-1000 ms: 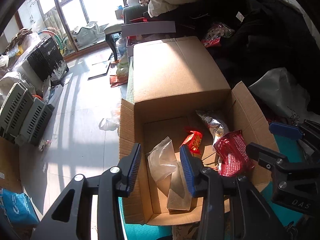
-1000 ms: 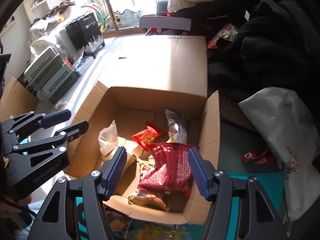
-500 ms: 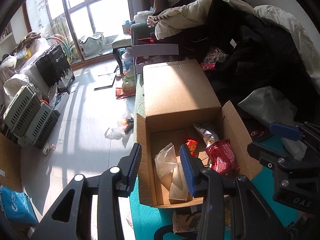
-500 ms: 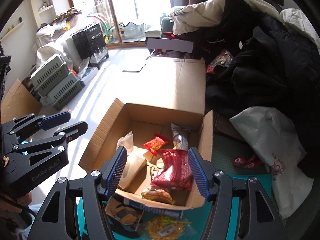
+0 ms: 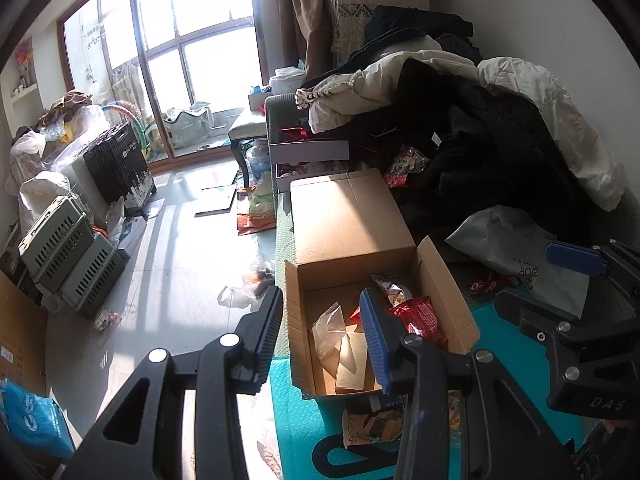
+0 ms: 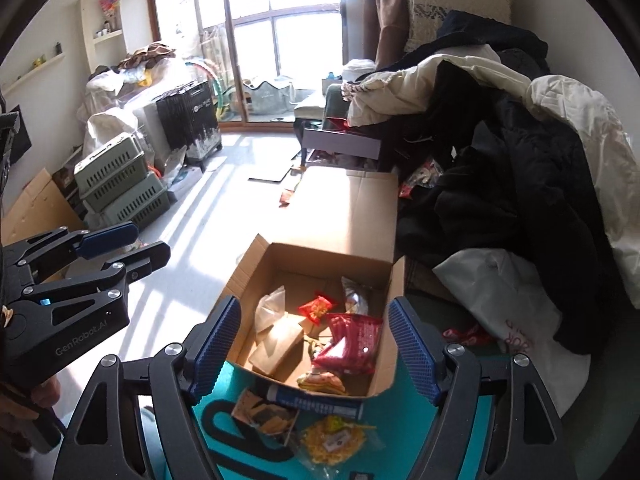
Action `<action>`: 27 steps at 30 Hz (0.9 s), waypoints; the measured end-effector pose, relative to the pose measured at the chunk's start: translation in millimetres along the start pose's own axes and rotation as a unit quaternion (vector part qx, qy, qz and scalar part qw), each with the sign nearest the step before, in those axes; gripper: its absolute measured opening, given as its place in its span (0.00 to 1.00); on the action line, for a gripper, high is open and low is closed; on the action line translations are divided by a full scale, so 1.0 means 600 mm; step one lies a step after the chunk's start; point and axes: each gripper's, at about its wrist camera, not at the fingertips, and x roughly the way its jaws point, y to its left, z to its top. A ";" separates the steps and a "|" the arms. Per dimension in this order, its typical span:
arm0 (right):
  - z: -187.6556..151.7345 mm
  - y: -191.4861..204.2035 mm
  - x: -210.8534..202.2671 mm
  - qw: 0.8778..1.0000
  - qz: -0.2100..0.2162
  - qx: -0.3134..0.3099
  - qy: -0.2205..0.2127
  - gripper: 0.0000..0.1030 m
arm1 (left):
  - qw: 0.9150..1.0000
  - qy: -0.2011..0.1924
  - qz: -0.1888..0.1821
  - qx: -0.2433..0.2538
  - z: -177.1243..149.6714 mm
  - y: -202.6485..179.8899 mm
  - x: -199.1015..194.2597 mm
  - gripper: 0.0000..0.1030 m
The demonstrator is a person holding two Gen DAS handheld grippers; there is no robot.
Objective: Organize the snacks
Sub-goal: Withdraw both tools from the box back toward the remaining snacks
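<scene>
Snacks: red packet lies in cardboard box w/ small red pack, silvery bag, clear bag; yellow noodle pack lies loose on teal mat in front of box. Prob. light, crinkly, slippery film, contents crushable, so pinch by sealed edge, not middle. Right tongs are above box, apart from it, opening wide, nothing between. Left tongs are narrowly spread, empty, over box's left side.
</scene>
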 end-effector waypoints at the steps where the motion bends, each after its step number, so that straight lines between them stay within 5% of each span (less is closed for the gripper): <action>1: -0.002 0.002 -0.009 1.000 -0.001 -0.001 -0.003 0.80 | 1.000 -0.004 -0.001 0.000 -0.002 0.000 -0.009 0.38; 7: -0.022 0.014 -0.066 1.000 -0.016 -0.009 -0.025 0.86 | 0.999 -0.029 -0.011 -0.011 -0.025 0.000 -0.066 0.67; 19: -0.079 0.021 -0.130 0.999 -0.031 0.008 -0.038 0.96 | 0.999 -0.049 -0.018 -0.005 -0.081 -0.019 -0.132 0.74; 27: -0.147 0.020 -0.120 0.999 -0.026 0.038 -0.013 0.96 | 0.999 -0.023 -0.025 -0.015 -0.146 -0.027 -0.130 0.75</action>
